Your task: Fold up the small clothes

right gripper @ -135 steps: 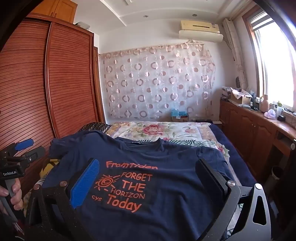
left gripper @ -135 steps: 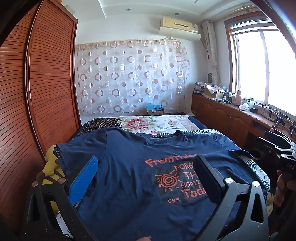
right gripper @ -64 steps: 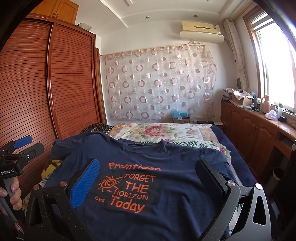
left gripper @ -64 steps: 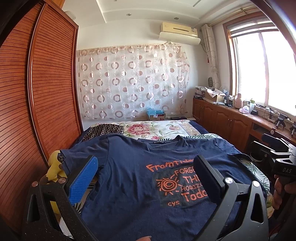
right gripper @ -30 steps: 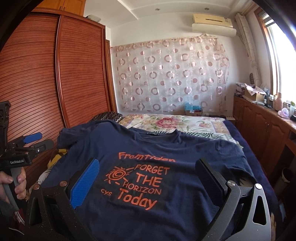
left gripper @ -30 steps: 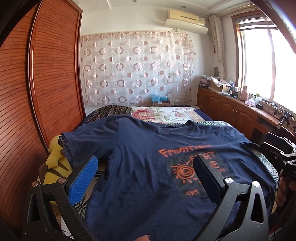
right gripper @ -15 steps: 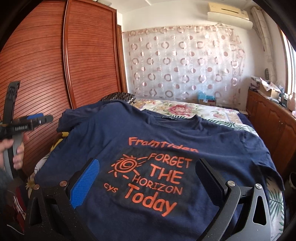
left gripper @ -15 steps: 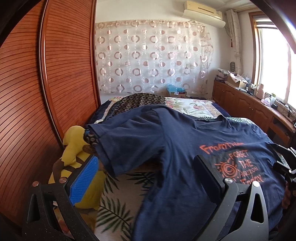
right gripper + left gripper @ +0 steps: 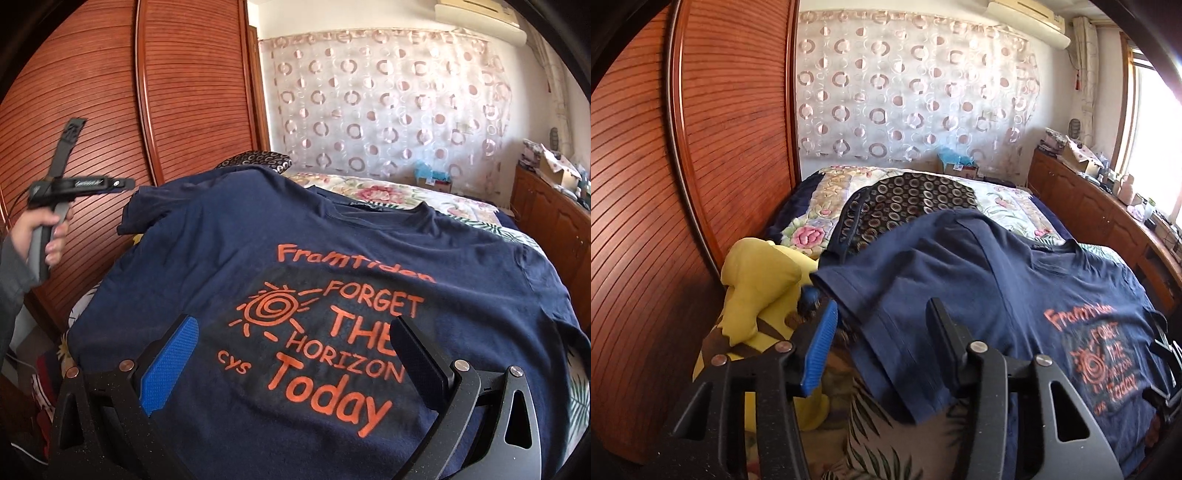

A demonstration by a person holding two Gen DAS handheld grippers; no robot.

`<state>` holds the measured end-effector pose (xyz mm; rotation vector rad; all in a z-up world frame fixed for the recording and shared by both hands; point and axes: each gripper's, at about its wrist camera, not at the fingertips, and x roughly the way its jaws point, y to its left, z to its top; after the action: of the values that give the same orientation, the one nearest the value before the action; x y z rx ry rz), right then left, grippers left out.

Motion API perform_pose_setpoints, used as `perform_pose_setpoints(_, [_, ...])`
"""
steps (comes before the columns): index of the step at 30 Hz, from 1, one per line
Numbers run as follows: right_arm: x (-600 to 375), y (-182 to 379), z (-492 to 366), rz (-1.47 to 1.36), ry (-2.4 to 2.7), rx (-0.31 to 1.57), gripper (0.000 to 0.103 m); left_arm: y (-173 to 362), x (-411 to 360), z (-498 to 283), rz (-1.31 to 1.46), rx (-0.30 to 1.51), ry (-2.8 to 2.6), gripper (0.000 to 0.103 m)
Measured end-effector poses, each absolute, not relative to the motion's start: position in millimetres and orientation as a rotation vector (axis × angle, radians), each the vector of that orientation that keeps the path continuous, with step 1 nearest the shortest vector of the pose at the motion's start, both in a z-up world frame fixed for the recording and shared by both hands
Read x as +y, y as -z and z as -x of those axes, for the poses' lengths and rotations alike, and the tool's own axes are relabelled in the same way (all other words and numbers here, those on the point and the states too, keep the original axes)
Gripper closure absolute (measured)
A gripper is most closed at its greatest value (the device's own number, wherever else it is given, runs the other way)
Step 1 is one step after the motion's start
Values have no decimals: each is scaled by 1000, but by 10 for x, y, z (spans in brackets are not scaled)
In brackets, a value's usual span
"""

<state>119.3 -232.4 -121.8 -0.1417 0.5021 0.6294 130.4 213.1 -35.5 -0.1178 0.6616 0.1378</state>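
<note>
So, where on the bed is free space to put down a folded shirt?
Free: the floral quilt beyond the navy T-shirt's collar, toward the curtain; also a leaf-print strip below its sleeve. Crowded: the wardrobe side, with the yellow plush toy and the patterned cushion.

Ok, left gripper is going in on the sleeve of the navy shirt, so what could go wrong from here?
The left gripper is closing around the sleeve of the navy T-shirt, which is not yet pinched; it may catch only the hem and slip. The yellow plush toy lies beside the blue finger and could snag. The right gripper hangs open, pinning nothing, so the shirt may drag.
</note>
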Motion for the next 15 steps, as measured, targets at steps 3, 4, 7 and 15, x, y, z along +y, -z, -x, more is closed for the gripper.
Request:
perform_pose_setpoints(3, [-2289, 1154, -1256, 145, -646, 494, 0, 414, 2251, -1483, 115, 702, -169, 61])
perform_pose_setpoints(4, [-2282, 1114, -1274, 144, -653, 490, 0, 431, 2275, -1517, 112, 717, -184, 62])
perform_pose_setpoints(7, [-2209, 1094, -1284, 148, -659, 468, 0, 486, 2328, -1619, 103, 751, -197, 72])
perform_pose_setpoints(15, [-2156, 1130, -1262, 131, -680, 452, 0, 581, 2386, -1734, 87, 829, -178, 79])
